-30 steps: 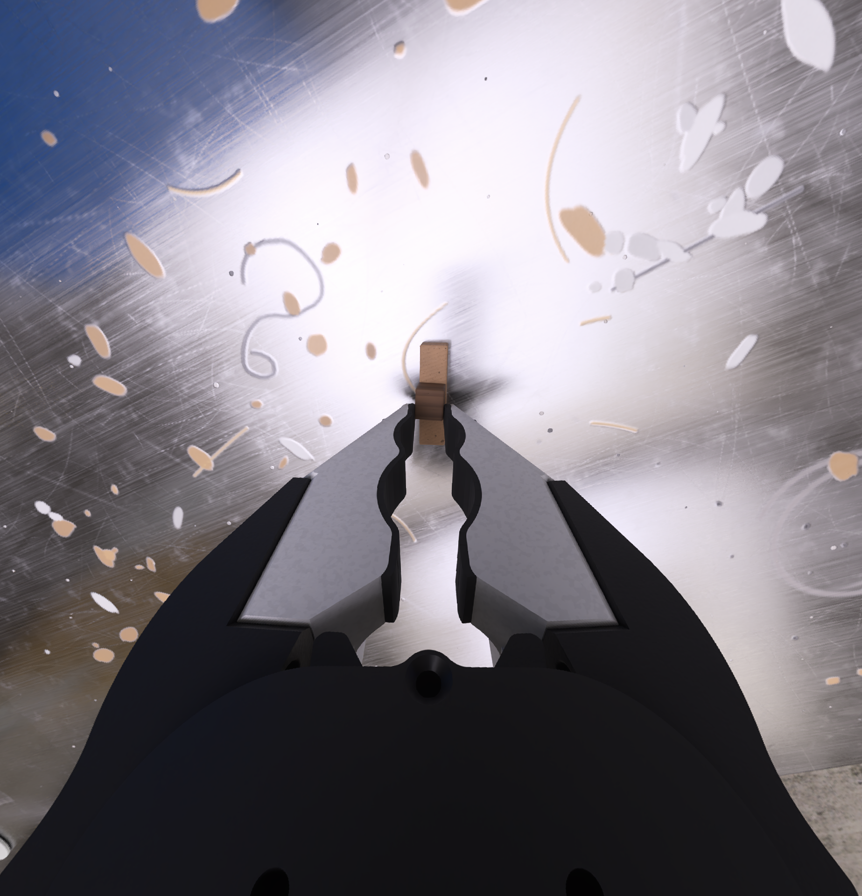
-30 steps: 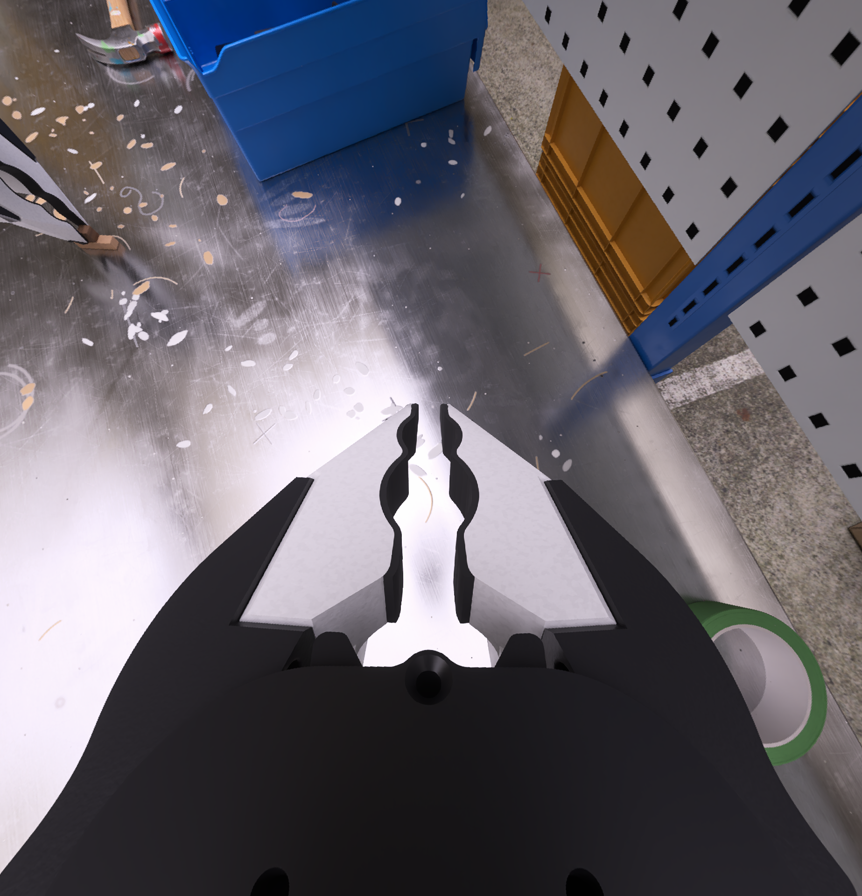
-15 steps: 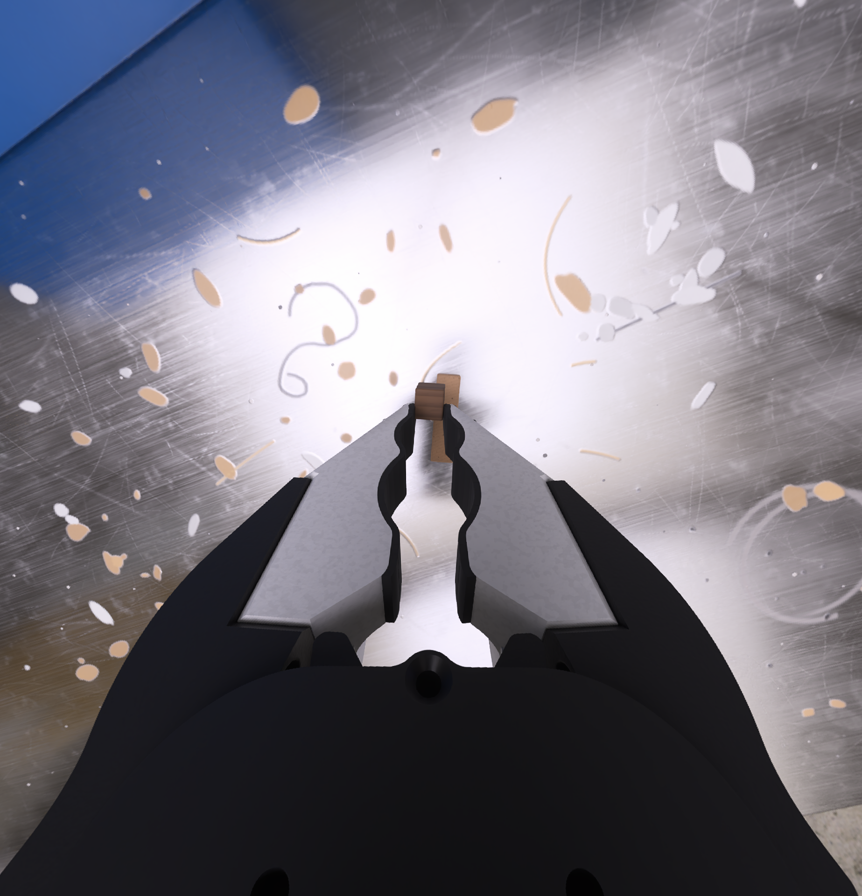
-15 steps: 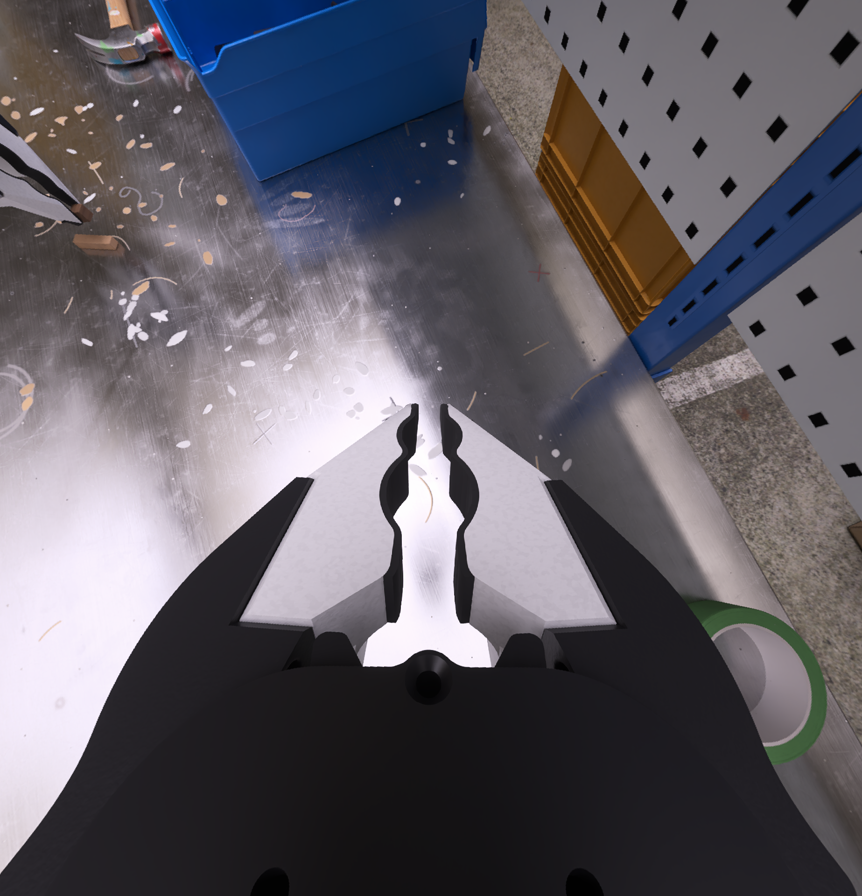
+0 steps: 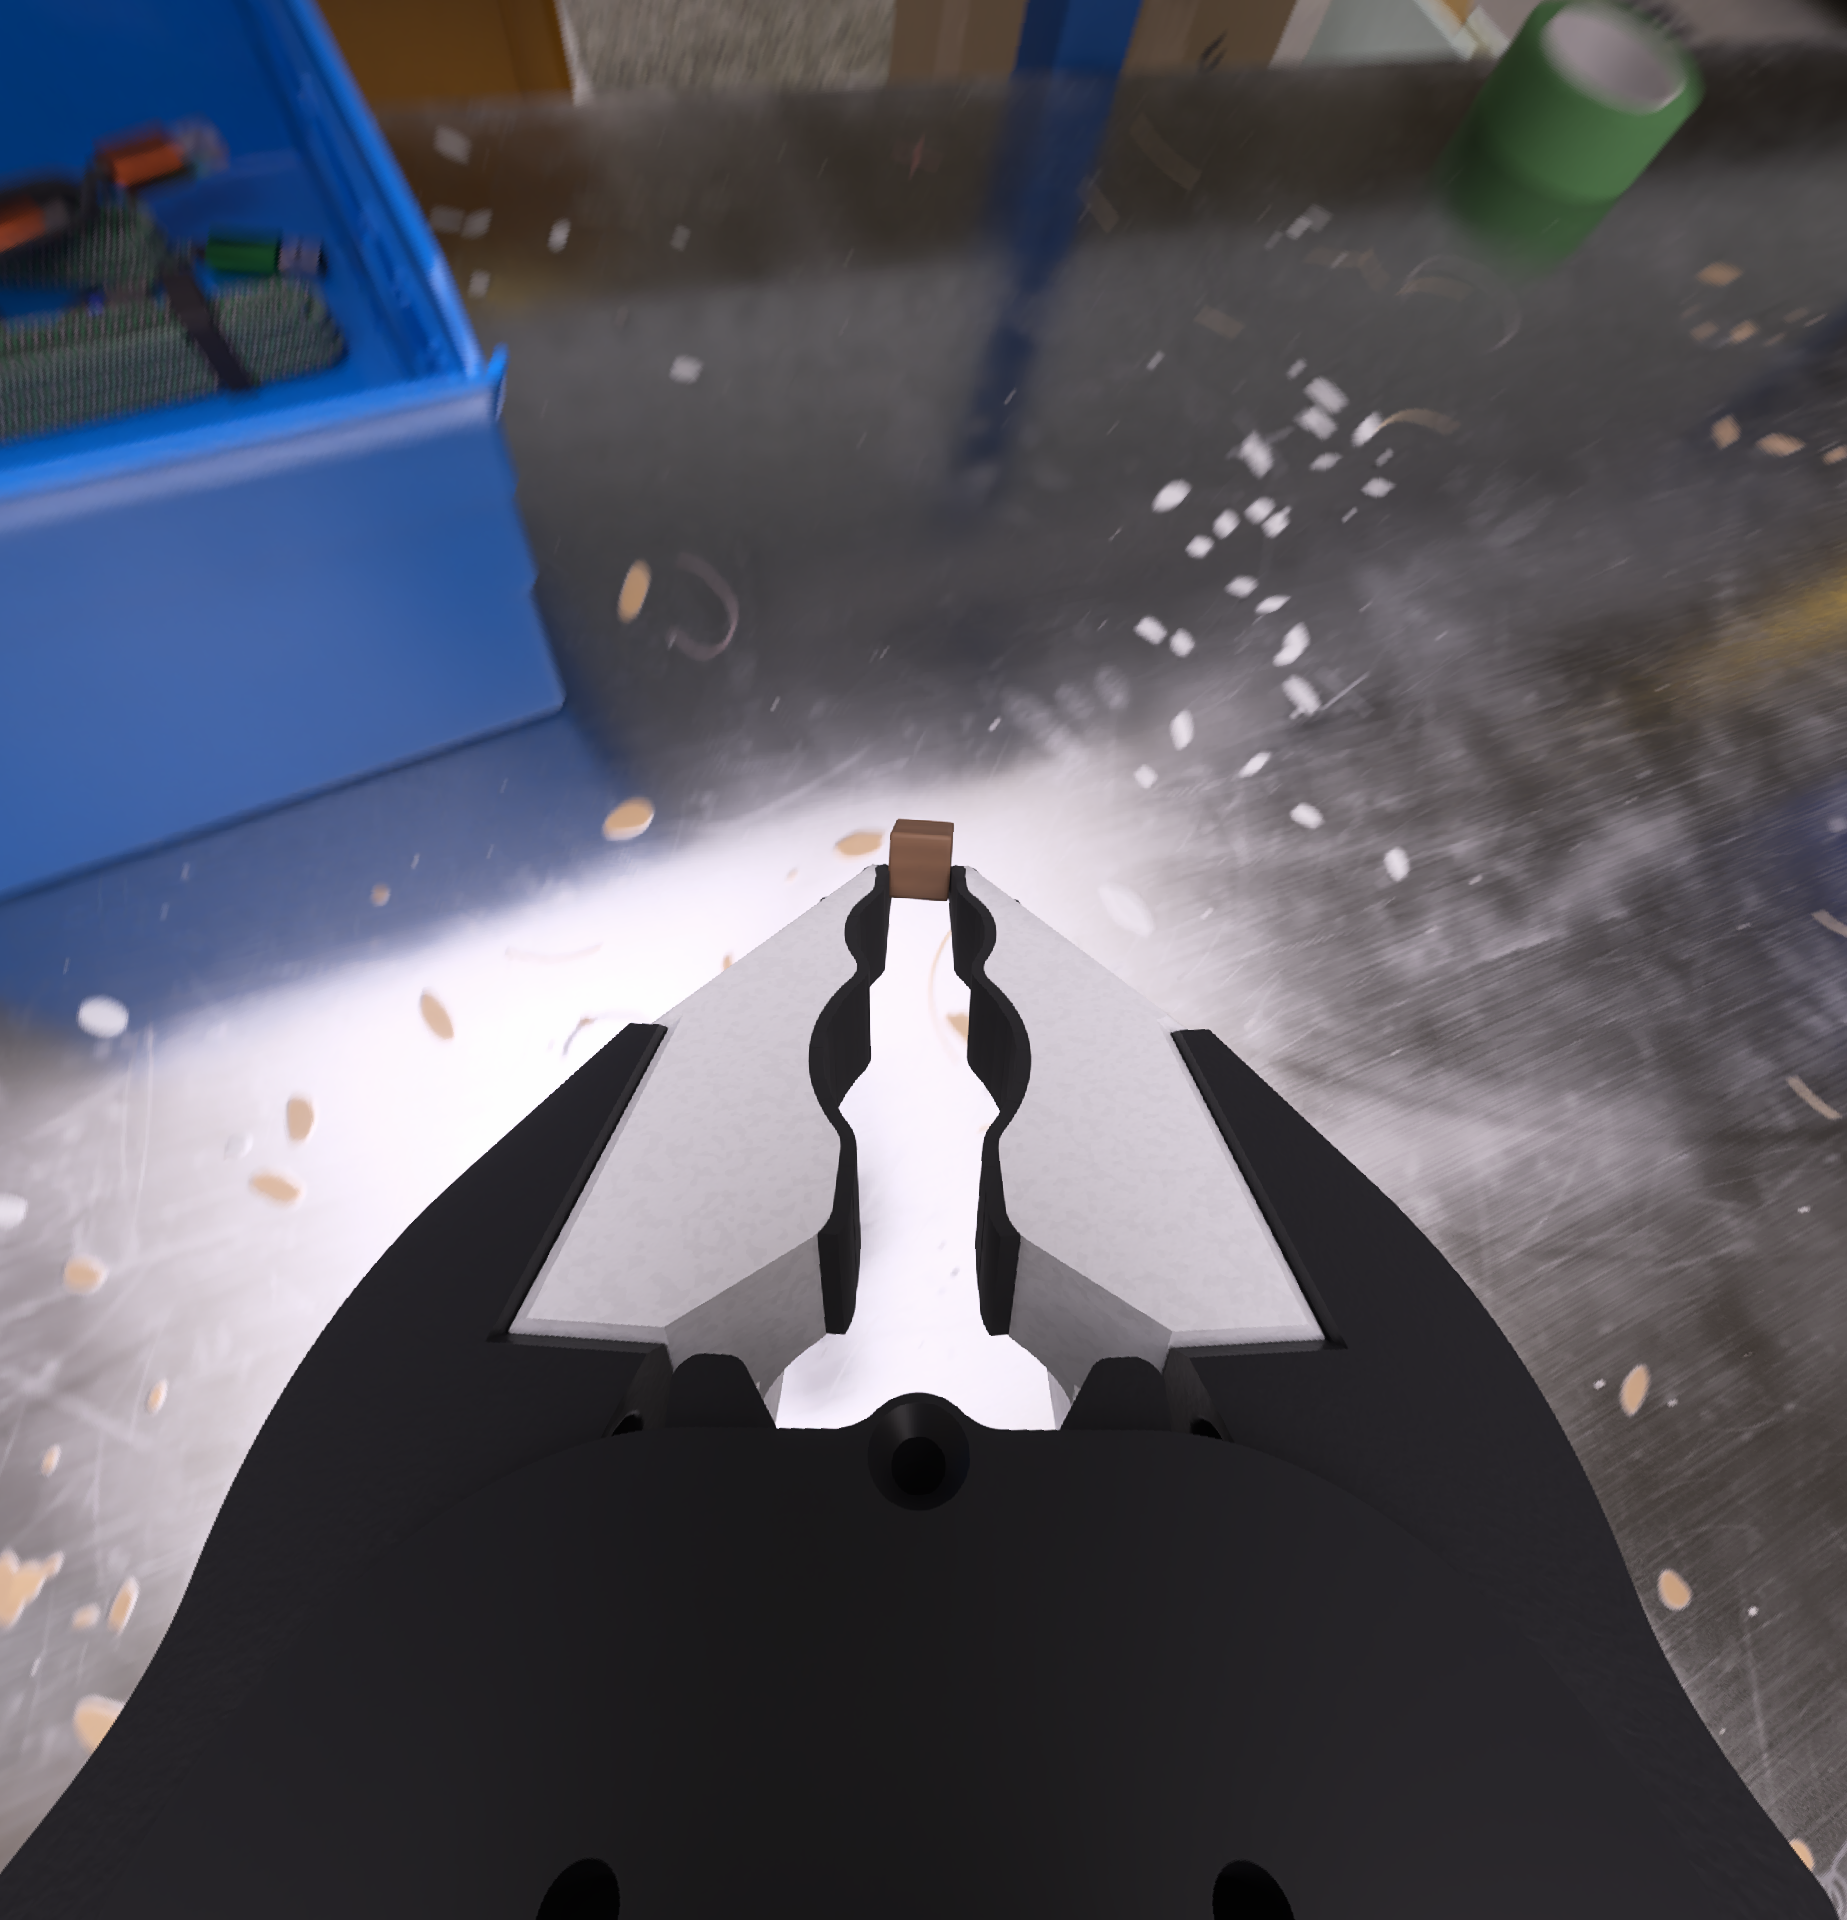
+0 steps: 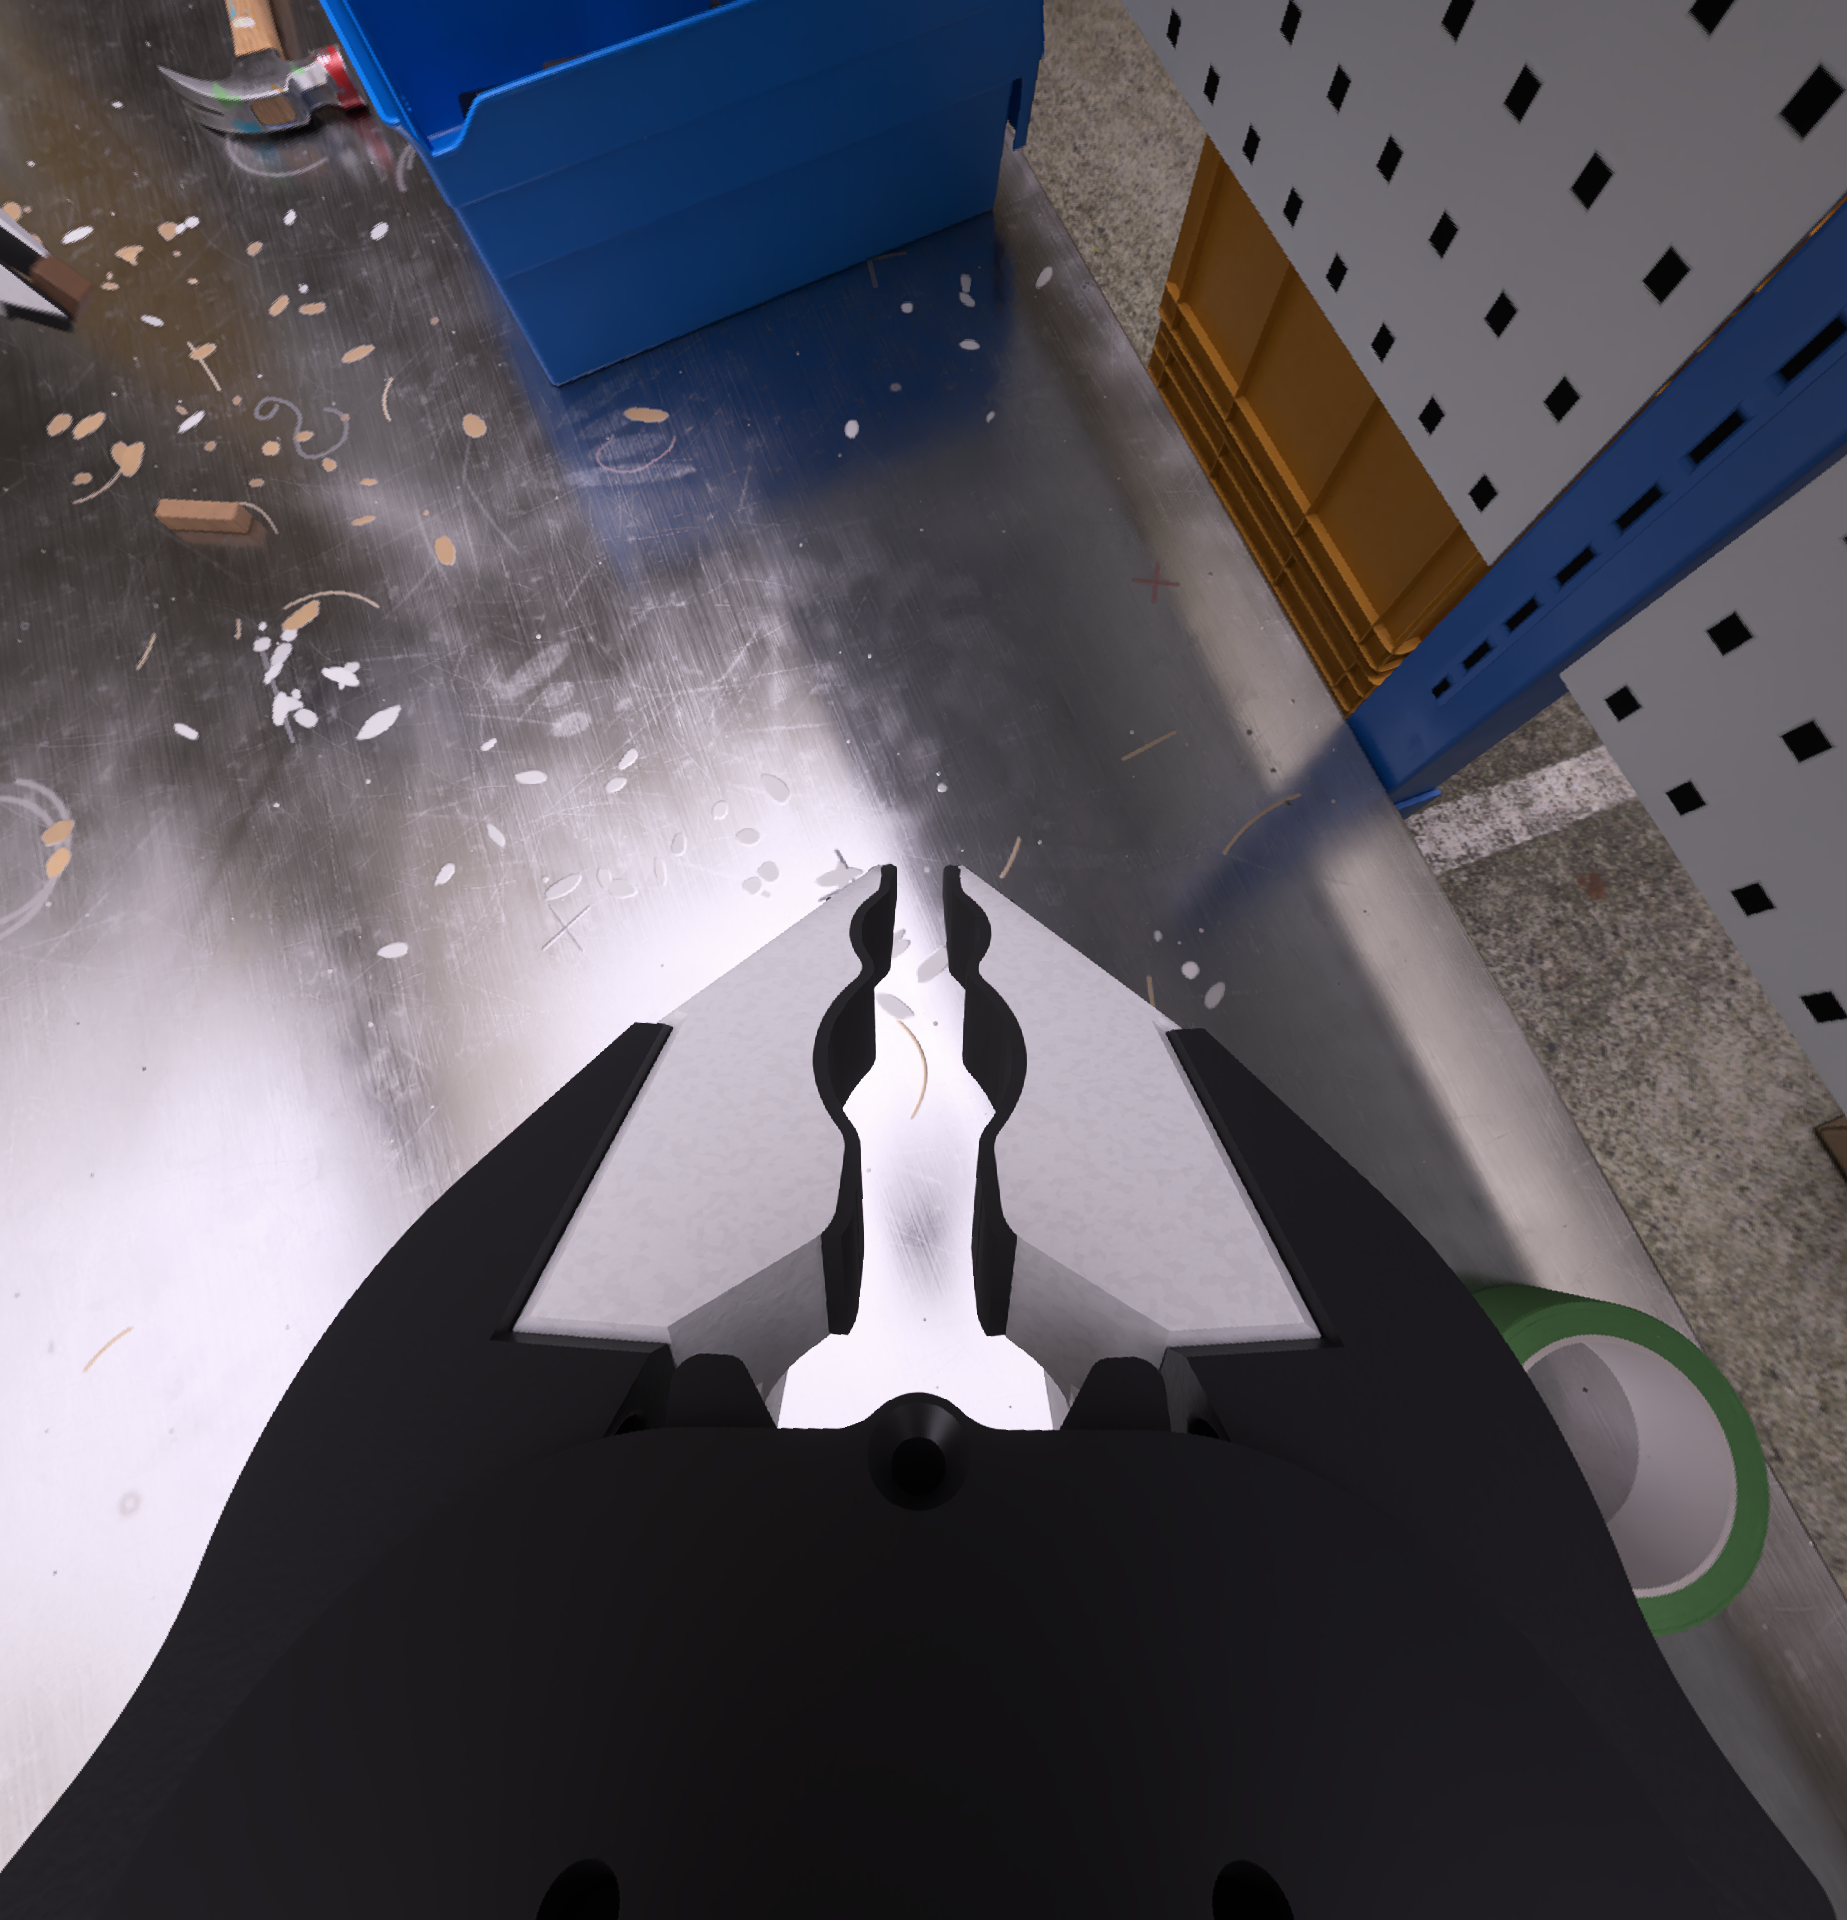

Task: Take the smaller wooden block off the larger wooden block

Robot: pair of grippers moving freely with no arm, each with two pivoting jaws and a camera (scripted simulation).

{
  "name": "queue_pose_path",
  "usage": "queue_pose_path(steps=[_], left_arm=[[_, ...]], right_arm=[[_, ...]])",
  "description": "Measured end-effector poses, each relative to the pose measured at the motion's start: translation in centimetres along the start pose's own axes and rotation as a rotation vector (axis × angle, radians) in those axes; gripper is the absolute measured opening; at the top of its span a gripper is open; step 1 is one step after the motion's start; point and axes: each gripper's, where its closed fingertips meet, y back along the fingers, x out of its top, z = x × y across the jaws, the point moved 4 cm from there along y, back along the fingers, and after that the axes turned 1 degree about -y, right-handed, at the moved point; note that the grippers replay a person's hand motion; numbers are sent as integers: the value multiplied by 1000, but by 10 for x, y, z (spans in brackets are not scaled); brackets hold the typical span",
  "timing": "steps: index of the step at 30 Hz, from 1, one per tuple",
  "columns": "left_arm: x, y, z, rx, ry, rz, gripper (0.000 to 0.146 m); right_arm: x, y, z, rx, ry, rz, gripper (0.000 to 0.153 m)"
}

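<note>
My left gripper (image 5: 920, 883) is shut on the smaller wooden block (image 5: 920, 858), a small brown cube pinched at the fingertips, held up above the metal table. In the right wrist view the left gripper (image 6: 41, 296) shows at the far left edge with the small block (image 6: 59, 278) at its tip. The larger wooden block (image 6: 210, 520), a pale flat piece, lies alone on the table below and right of it. It is not in the left wrist view. My right gripper (image 6: 919, 883) is narrowly open and empty over the table.
A blue bin (image 5: 223, 540) with cables stands at left; it also shows in the right wrist view (image 6: 711, 177). A green tape roll (image 5: 1563, 125) (image 6: 1646, 1455) lies near the table edge. A hammer (image 6: 264, 88) lies beside the bin. Pegboard and an orange crate (image 6: 1303, 436) stand right.
My left gripper has lifted the small block off the larger one and tilted up, so the bin and tape roll came into view. The larger block stays on the table. The right gripper has not moved.
</note>
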Motion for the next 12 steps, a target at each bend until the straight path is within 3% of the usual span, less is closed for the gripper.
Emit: queue_pose_path(steps=[6, 12], left_arm=[[64, -2, 55, -77, -142, 127, 11], [125, -34, 128, -199, -296, 164, 11]], right_arm=[[0, 0, 0, 0, 2, -6, 9], [0, 0, 0, -2, 0, 0, 9]])
